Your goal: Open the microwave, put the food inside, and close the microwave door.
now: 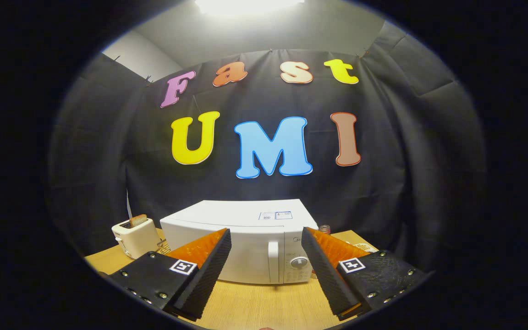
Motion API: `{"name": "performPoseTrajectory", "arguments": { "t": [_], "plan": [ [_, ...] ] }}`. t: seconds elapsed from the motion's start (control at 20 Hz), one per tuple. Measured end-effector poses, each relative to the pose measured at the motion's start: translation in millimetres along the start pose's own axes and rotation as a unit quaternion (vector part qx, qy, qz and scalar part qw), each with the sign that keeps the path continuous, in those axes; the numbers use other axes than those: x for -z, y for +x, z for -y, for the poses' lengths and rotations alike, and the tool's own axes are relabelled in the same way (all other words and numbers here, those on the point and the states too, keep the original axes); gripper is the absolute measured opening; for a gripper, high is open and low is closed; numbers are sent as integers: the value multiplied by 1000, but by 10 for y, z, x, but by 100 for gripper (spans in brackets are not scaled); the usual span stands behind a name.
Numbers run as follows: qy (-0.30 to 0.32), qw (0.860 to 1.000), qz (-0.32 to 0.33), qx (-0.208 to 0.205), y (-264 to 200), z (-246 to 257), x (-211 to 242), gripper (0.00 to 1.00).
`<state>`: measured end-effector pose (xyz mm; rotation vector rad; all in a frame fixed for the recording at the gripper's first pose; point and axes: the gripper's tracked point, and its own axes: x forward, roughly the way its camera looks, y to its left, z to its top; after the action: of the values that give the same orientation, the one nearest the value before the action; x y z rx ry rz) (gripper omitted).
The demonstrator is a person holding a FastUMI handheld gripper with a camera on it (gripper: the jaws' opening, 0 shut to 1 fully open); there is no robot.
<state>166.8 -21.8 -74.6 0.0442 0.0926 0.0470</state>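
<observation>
A white microwave [245, 229] stands on the wooden table [255, 305] beyond my fingers, its door shut. Its vertical handle [273, 261] and a round dial [299, 262] face me, to the right of the door. My gripper [266, 256] is open, held well back from the microwave, with nothing between its fingers. The left finger [209, 270] and right finger [326, 270] frame the microwave's front. No food is between the fingers.
A white toaster [134, 237] with a slice of bread [138, 220] sticking up stands left of the microwave. A small jar [324, 228] peeks out behind the microwave's right side. Bare wooden tabletop lies between my fingers and the microwave.
</observation>
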Motion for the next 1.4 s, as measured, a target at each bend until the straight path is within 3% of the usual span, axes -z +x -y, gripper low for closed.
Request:
{"name": "performPoseTrajectory", "arguments": {
  "t": [0.95,1.05,1.2,1.3,1.4],
  "plan": [
    [5,993,-122,-1,1112,214,1301,96],
    [3,990,-138,-4,1145,203,1416,83],
    [-1,989,-150,-5,1186,194,1508,57],
    [-2,988,-152,-11,1207,158,1515,47],
    [-2,988,-153,-22,1222,123,1524,47]
  ]
}}
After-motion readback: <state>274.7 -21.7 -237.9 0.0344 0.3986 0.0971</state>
